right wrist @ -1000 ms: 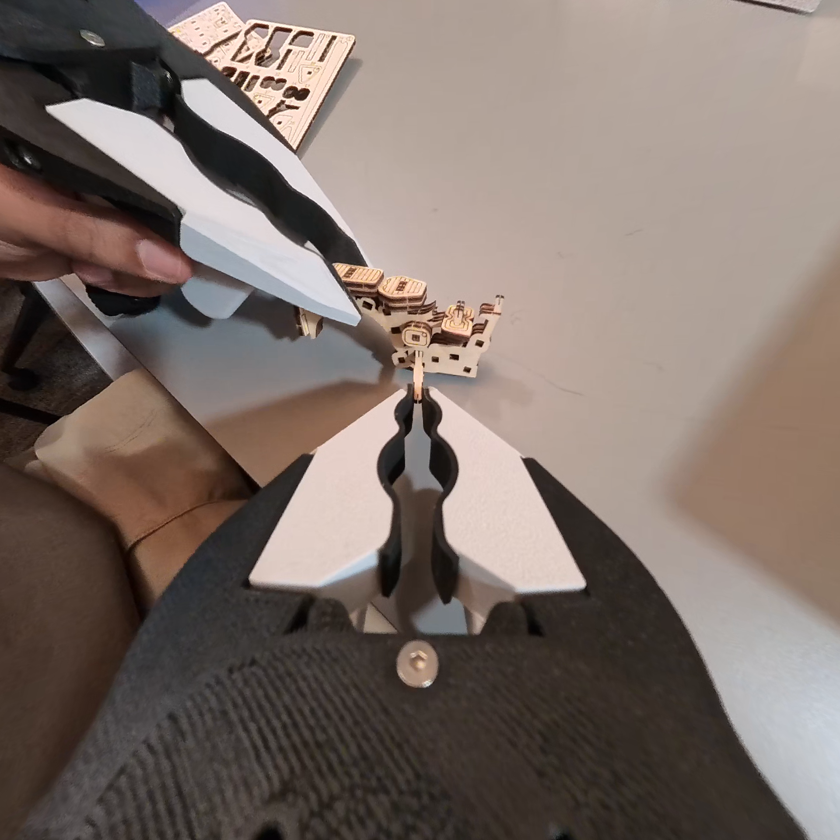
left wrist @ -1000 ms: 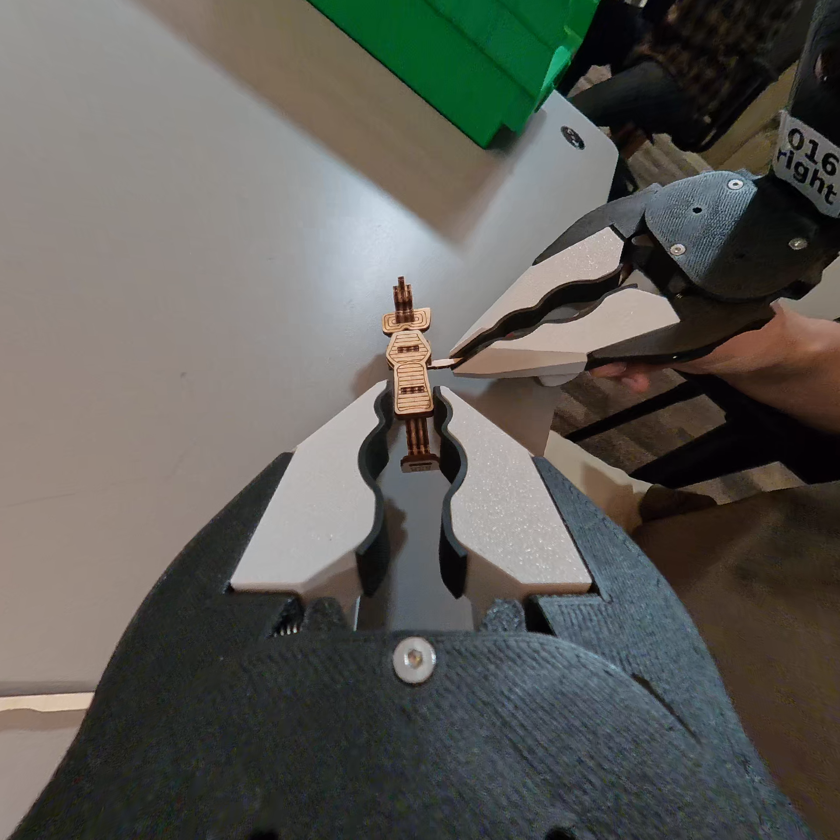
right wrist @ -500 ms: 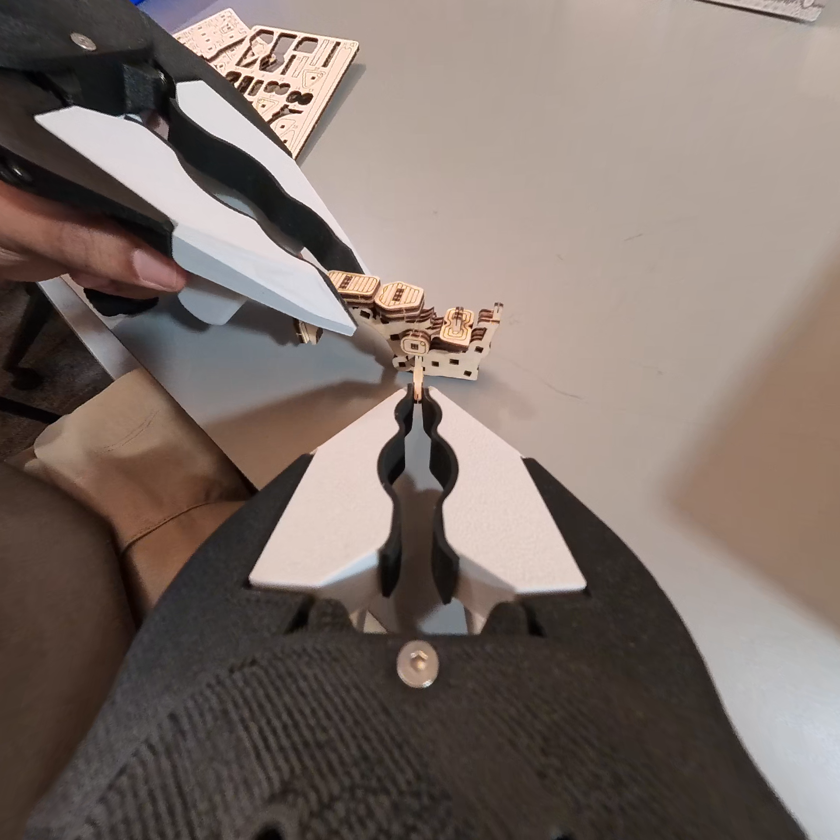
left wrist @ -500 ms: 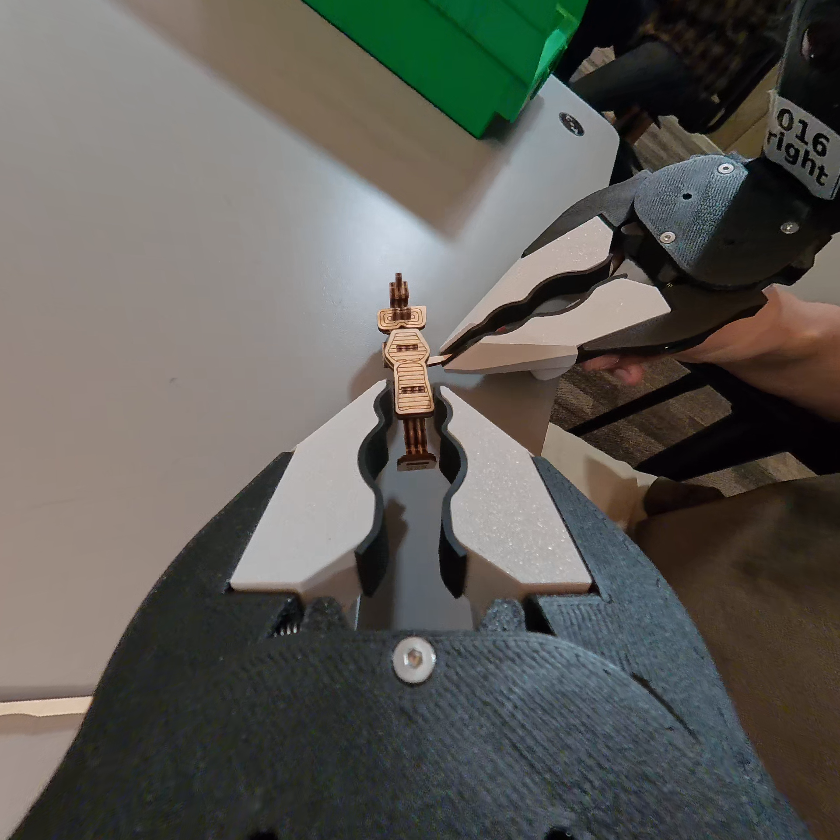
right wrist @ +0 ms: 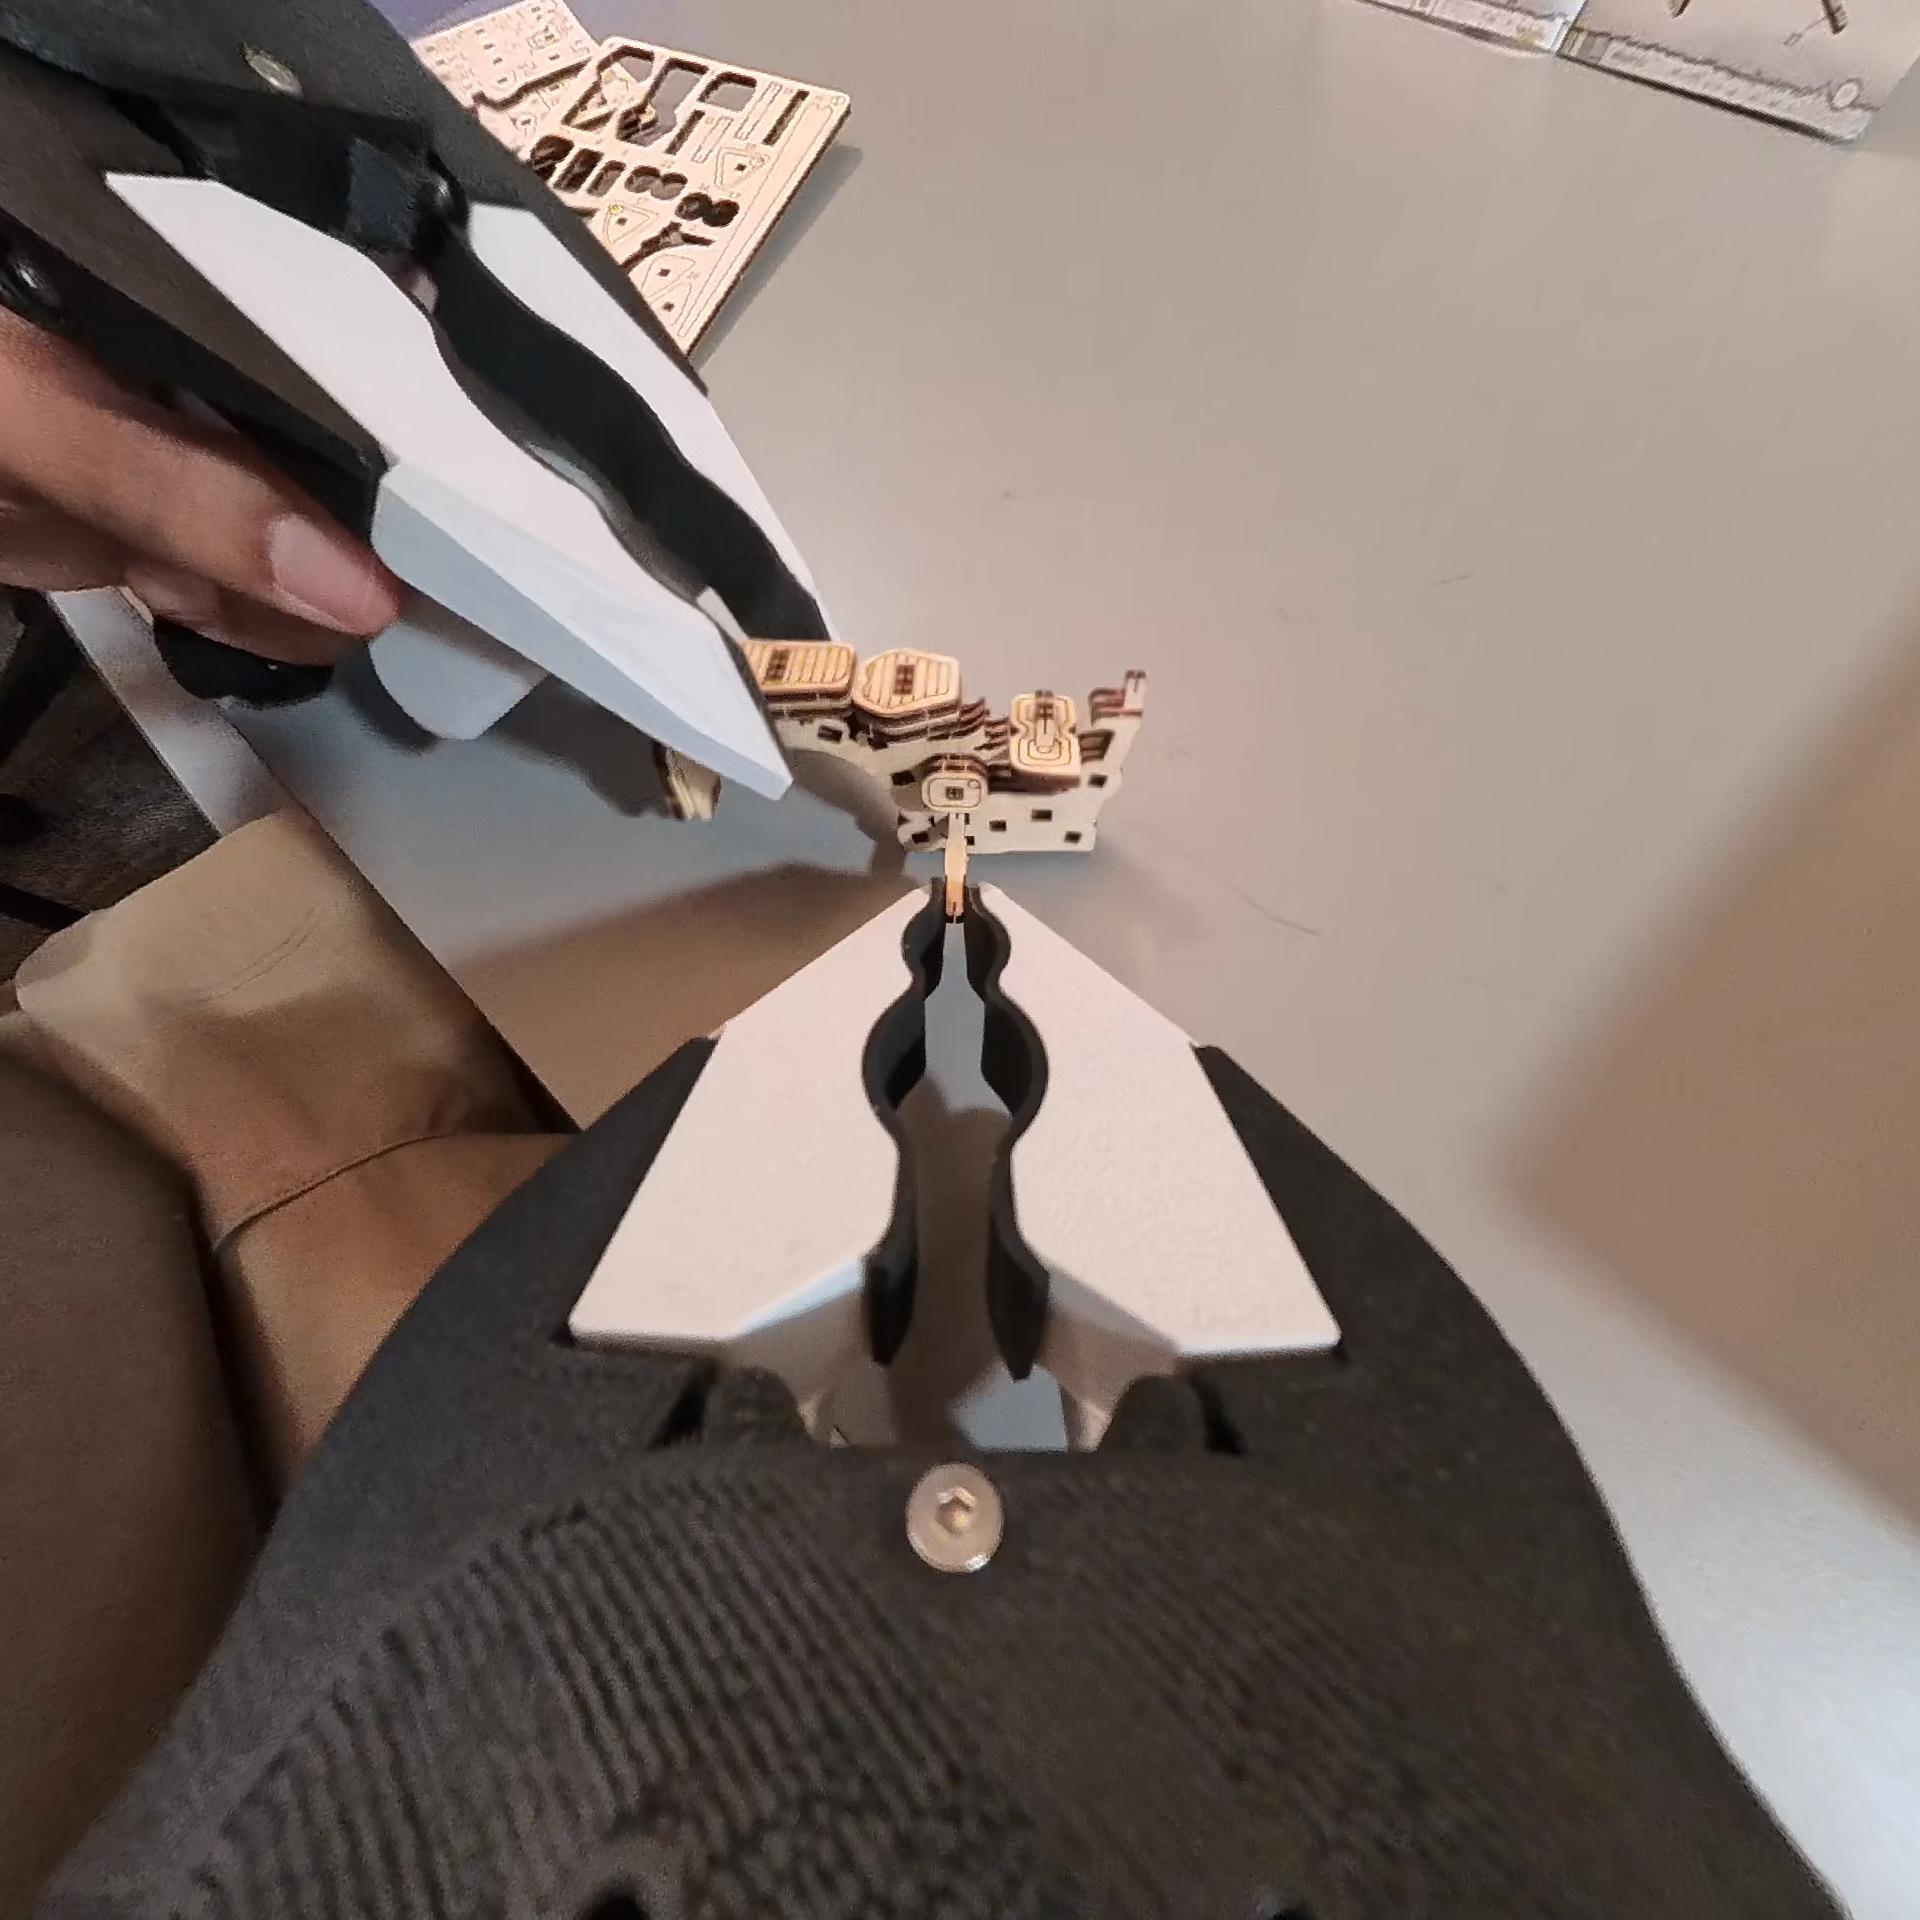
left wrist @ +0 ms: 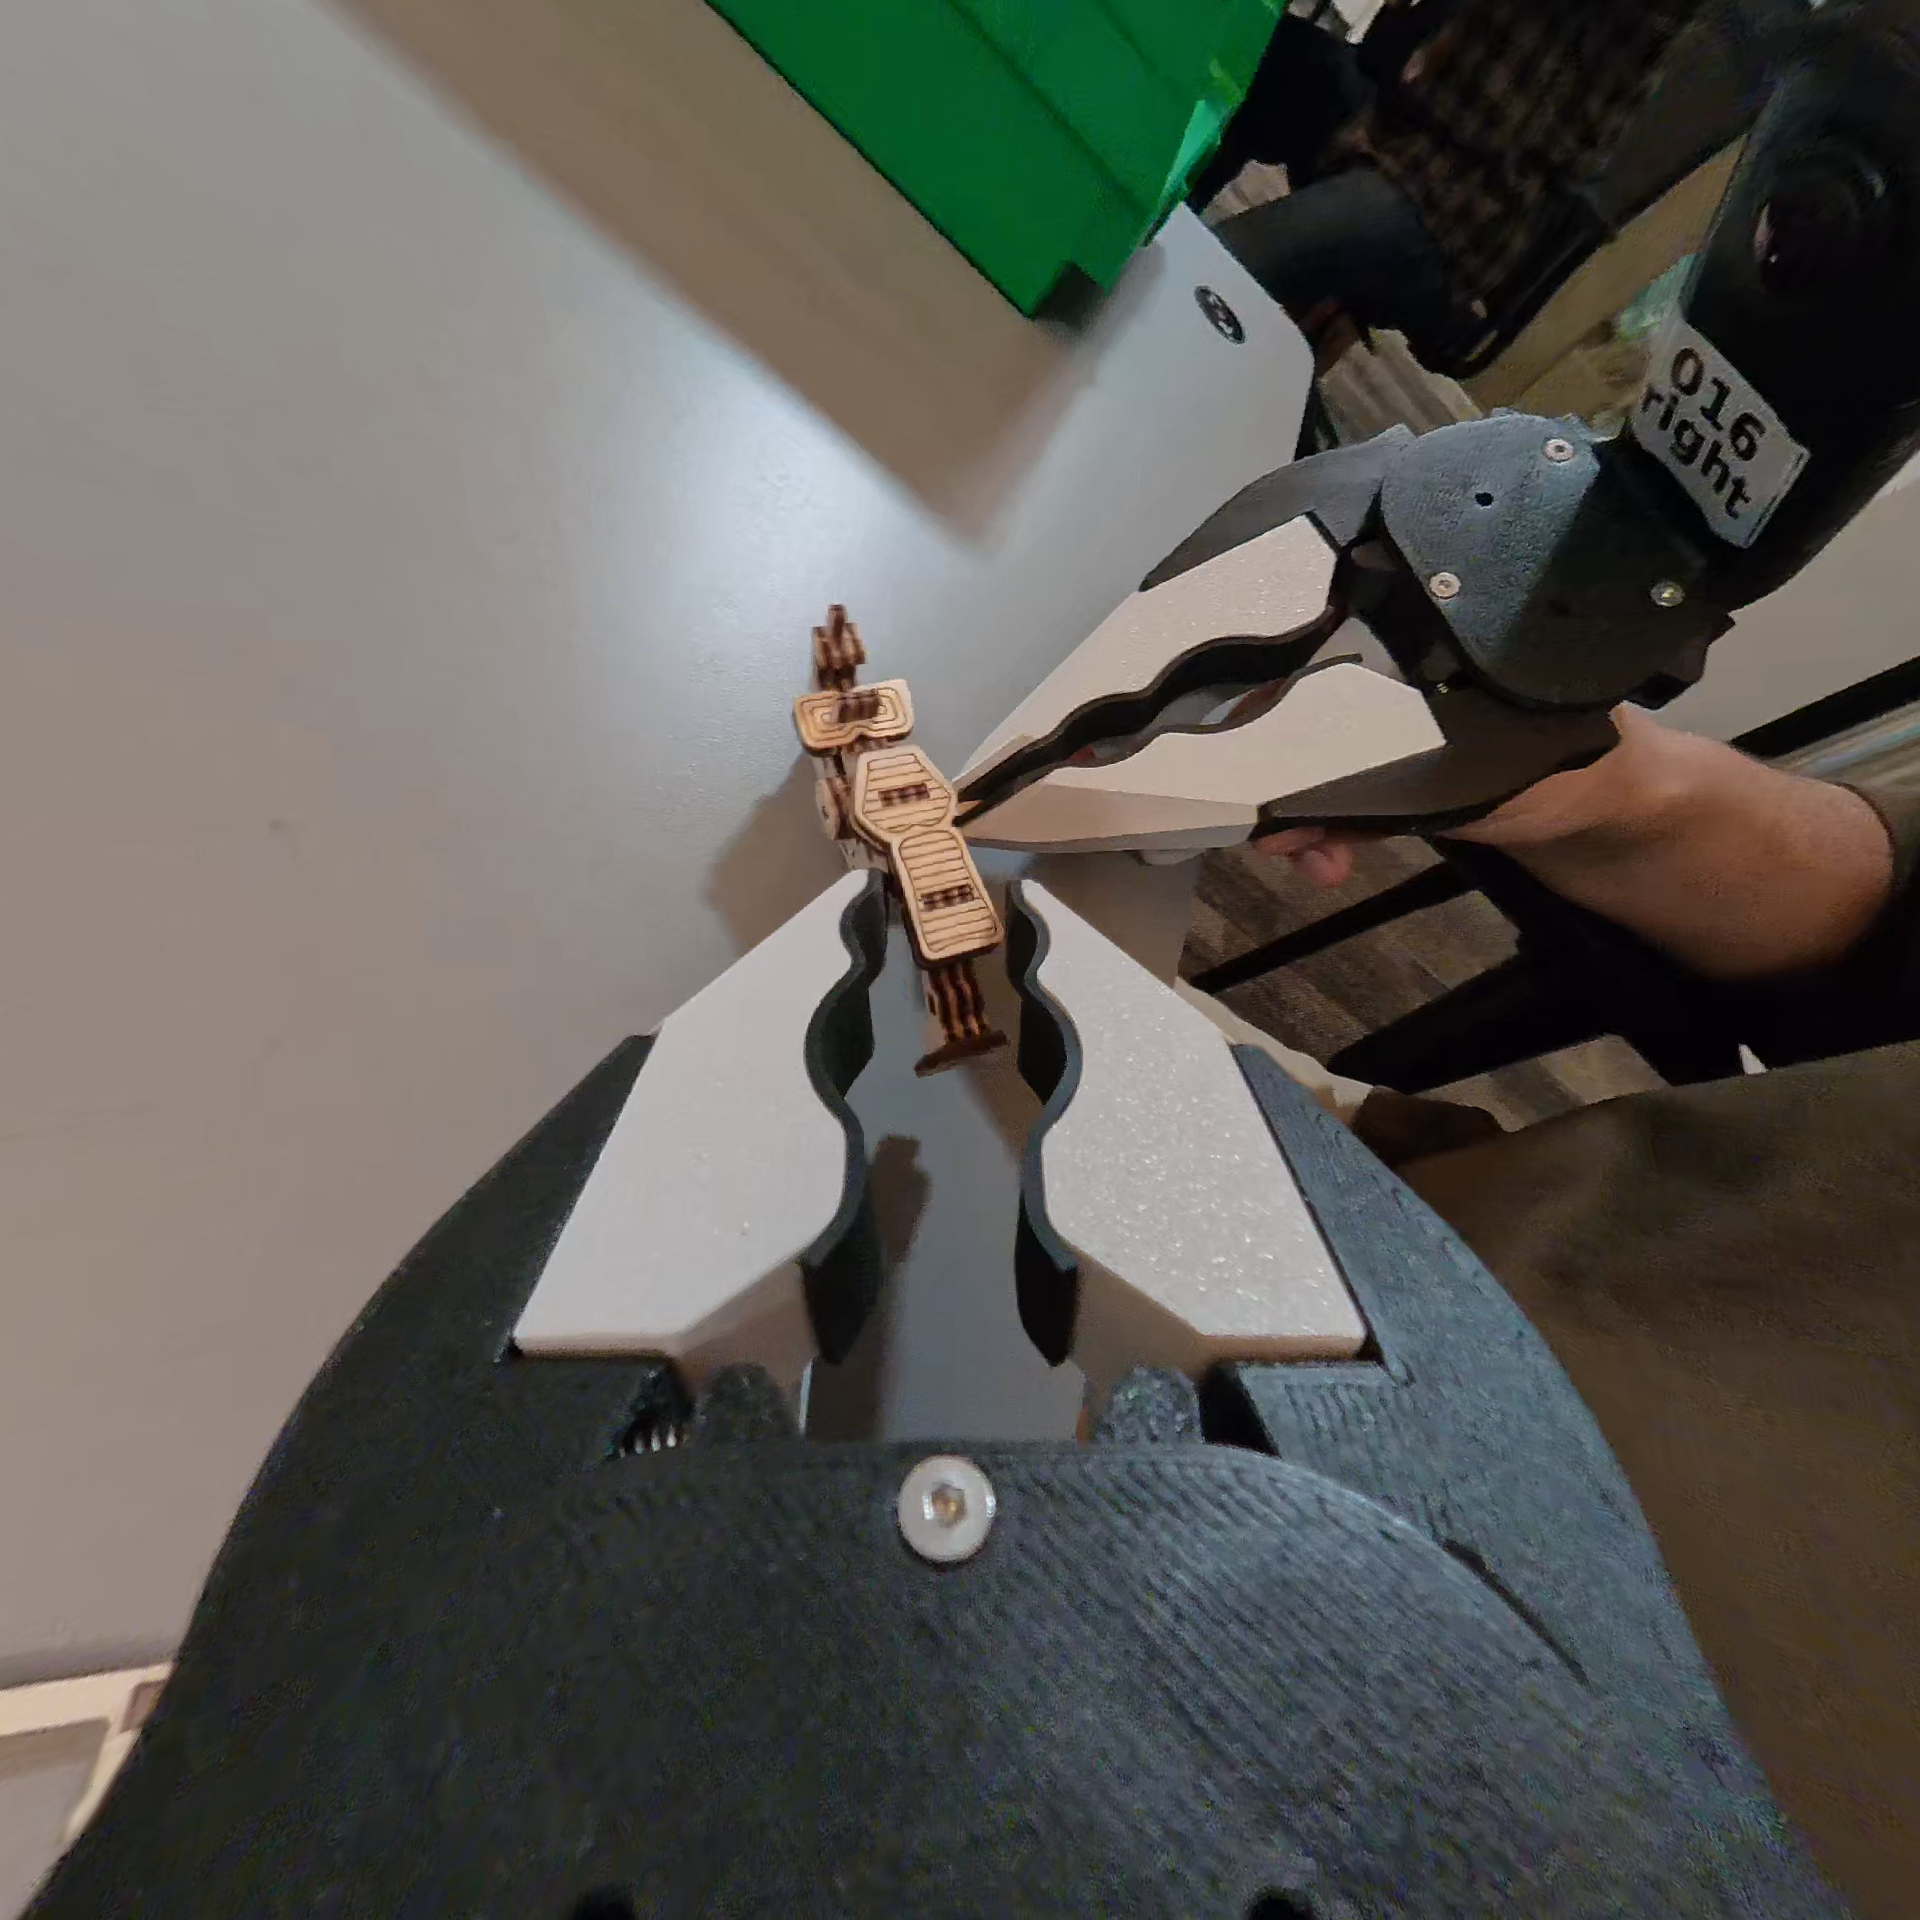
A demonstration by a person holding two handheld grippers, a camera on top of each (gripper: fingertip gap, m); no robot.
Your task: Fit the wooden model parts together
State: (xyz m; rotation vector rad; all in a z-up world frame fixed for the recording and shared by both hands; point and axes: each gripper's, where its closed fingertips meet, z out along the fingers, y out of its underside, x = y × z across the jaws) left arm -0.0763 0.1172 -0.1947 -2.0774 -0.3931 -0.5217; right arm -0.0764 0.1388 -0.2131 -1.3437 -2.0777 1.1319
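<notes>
Wooden model [left wrist: 902,831] now tilts between the left gripper [left wrist: 940,904] jaws, which have spread and no longer pinch it. The right gripper [right wrist: 954,902] stays clamped on a thin wooden tab [right wrist: 953,873] pressed into the model's side, so the joint alone seems to carry it above the table [right wrist: 1351,416].

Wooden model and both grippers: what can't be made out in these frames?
- Right wrist view: the left gripper hides the wooden model's near end.
- Left wrist view: where the small part meets the model is too small; the right gripper covers it.
- Right wrist view: the parts sheet is partly hidden.
</notes>
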